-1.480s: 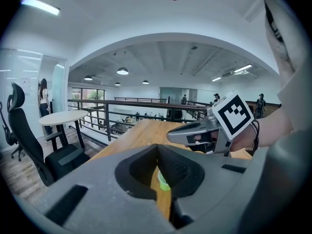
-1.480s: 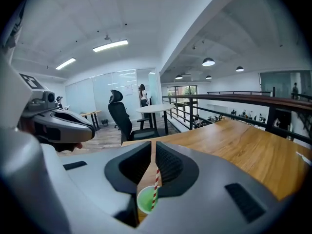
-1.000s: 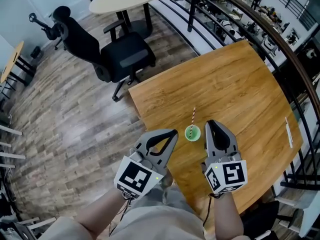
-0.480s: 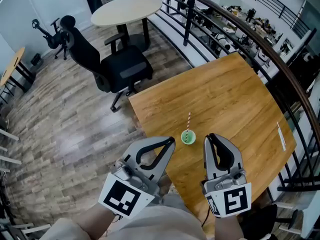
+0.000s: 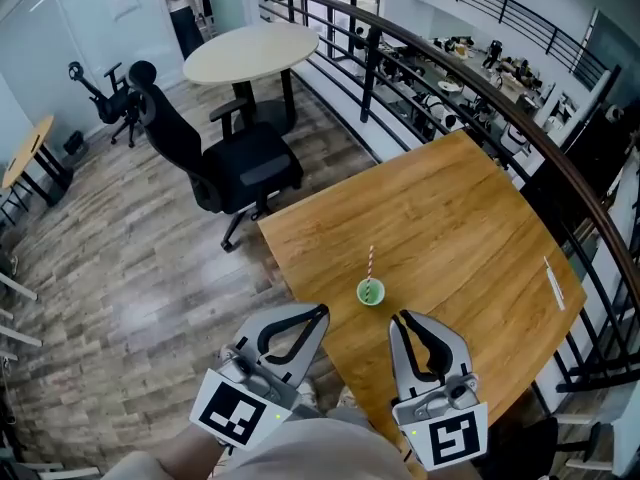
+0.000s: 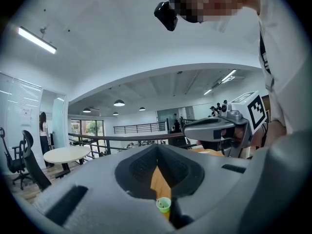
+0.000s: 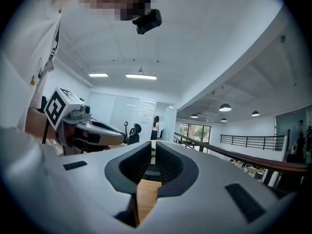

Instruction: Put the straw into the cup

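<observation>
A small green cup stands upright on the wooden table, near its front edge. A red-and-white striped straw sticks out of the cup, leaning away from me. My left gripper hovers off the table's near-left edge, shut and holding nothing. My right gripper is over the table's front edge just right of the cup, also shut and holding nothing. Neither touches the cup. In the left gripper view the cup shows low, through the loop of the shut jaws.
A thin white strip lies near the table's right edge. A black office chair stands on the wood floor to the left, with a round table behind it. A dark railing runs along the far and right sides.
Both grippers have drawn back toward me, away from the cup. The cup with the straw in it has stayed in place on the table.
</observation>
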